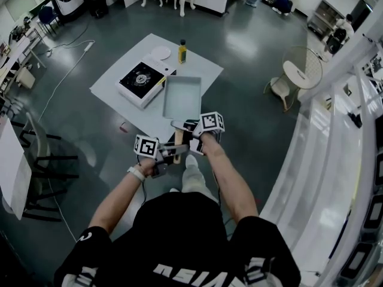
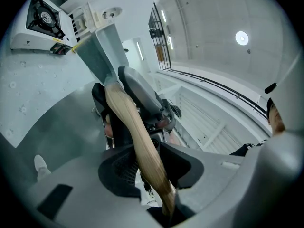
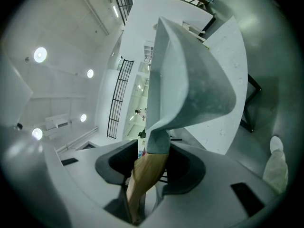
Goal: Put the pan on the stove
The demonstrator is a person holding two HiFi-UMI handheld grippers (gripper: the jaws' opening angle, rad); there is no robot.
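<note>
A square grey pan (image 1: 182,97) with a wooden handle (image 1: 178,137) is held out over the near part of the white table (image 1: 203,70). Both grippers clamp the handle. My right gripper (image 1: 191,135) is shut on it close to the pan. My left gripper (image 1: 169,154) is shut on it further back. In the left gripper view the handle (image 2: 137,137) runs between the jaws up to the pan (image 2: 102,51). The right gripper view shows the pan (image 3: 194,80) tilted above the handle (image 3: 145,175). The black-topped stove (image 1: 142,79) sits on the table, left of the pan.
A yellow-capped bottle (image 1: 182,51) and a white round dish (image 1: 160,53) stand at the table's far side. Dark chairs (image 1: 42,154) stand at the left, a small round table (image 1: 302,73) at the right. My shoes (image 1: 191,163) are below the grippers.
</note>
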